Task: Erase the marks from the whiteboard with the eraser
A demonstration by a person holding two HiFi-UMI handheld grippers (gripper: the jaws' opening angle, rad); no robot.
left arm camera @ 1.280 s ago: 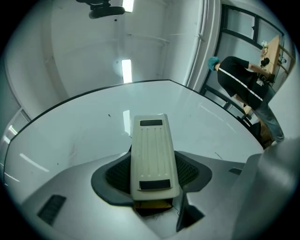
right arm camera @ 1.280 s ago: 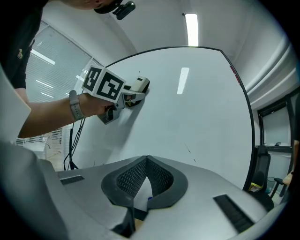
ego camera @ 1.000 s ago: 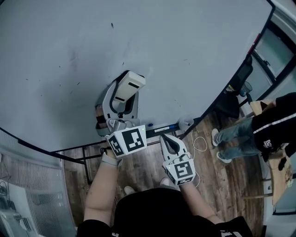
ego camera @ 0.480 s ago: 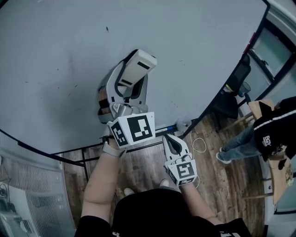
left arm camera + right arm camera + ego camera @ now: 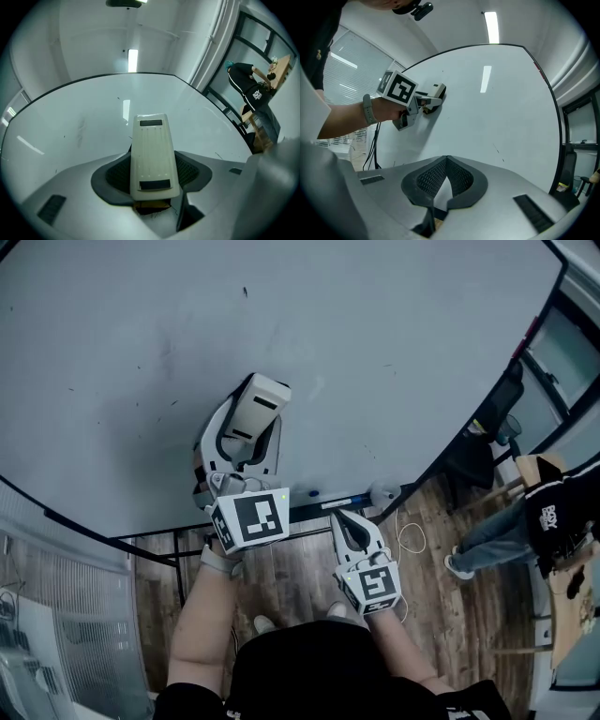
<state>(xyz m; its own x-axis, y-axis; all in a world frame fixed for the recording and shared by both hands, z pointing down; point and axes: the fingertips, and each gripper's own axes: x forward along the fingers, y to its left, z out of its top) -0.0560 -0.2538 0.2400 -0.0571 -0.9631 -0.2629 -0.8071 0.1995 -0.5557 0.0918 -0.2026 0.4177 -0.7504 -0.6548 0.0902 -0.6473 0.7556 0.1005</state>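
Note:
My left gripper (image 5: pixel 246 432) is shut on a cream eraser (image 5: pixel 254 411) and holds it flat against the whiteboard (image 5: pixel 394 334). In the left gripper view the eraser (image 5: pixel 152 154) sticks out between the dark pads (image 5: pixel 117 176) toward the board (image 5: pixel 70 122). A faint grey smudge (image 5: pixel 167 352) and a small dark mark (image 5: pixel 246 292) lie above and left of the eraser. My right gripper (image 5: pixel 349 529) hangs shut and empty below the board's lower edge. From the right gripper view, its tips (image 5: pixel 446 159) meet and the left gripper (image 5: pixel 423 101) rests on the board.
A tray with a blue marker (image 5: pixel 330 502) runs along the board's bottom edge. A person in a dark top and jeans (image 5: pixel 548 517) stands at the right on the wooden floor (image 5: pixel 300 568). Window blinds (image 5: pixel 66 615) are at the lower left.
The left gripper swept the eraser up and right over the board, then back down and left. The right gripper stayed put. The person at the right shifted further right.

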